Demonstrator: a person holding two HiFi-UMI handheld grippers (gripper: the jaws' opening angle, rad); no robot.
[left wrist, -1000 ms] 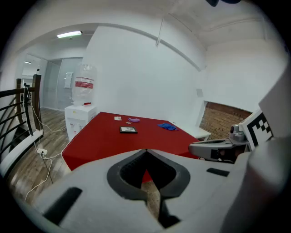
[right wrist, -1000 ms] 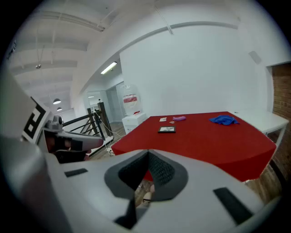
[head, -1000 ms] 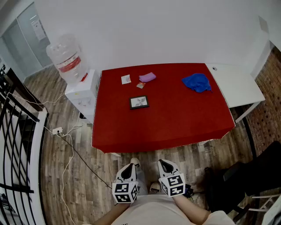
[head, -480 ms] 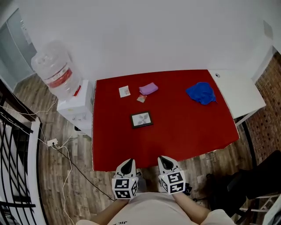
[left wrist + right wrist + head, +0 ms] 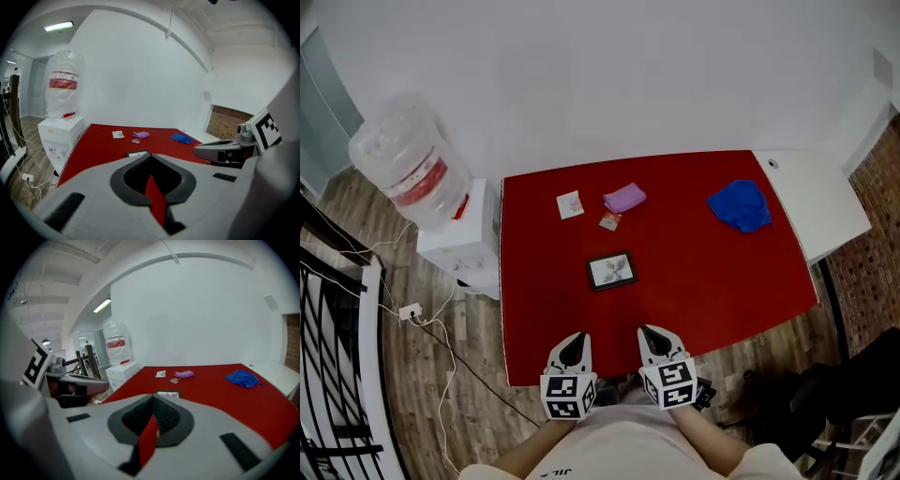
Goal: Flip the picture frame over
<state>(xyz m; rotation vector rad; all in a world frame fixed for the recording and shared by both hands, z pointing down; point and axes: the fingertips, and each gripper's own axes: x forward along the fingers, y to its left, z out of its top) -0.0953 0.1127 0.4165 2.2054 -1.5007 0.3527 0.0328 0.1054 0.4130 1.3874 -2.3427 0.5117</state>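
Observation:
A small black picture frame [image 5: 611,270] lies picture side up on the red table [image 5: 722,272], left of its middle. Both grippers hover side by side over the table's near edge, a short way in front of the frame. My left gripper [image 5: 573,345] has its jaws together, nothing between them. My right gripper [image 5: 652,337] is shut and empty too. In the left gripper view the frame [image 5: 137,153] peeks just over the closed tips of the left gripper [image 5: 149,155]. In the right gripper view the frame [image 5: 168,393] lies just beyond the right gripper [image 5: 153,395].
Beyond the frame lie a small packet [image 5: 609,221], a white card [image 5: 569,203] and a folded purple cloth [image 5: 624,198]. A crumpled blue cloth [image 5: 739,205] sits at the far right. A water dispenser [image 5: 408,164] stands left of the table, a white table [image 5: 811,197] on the right.
The person has stepped up to the table: both grippers, earlier over the wooden floor, now reach its near edge. The frame lies much closer to them. Both stay shut.

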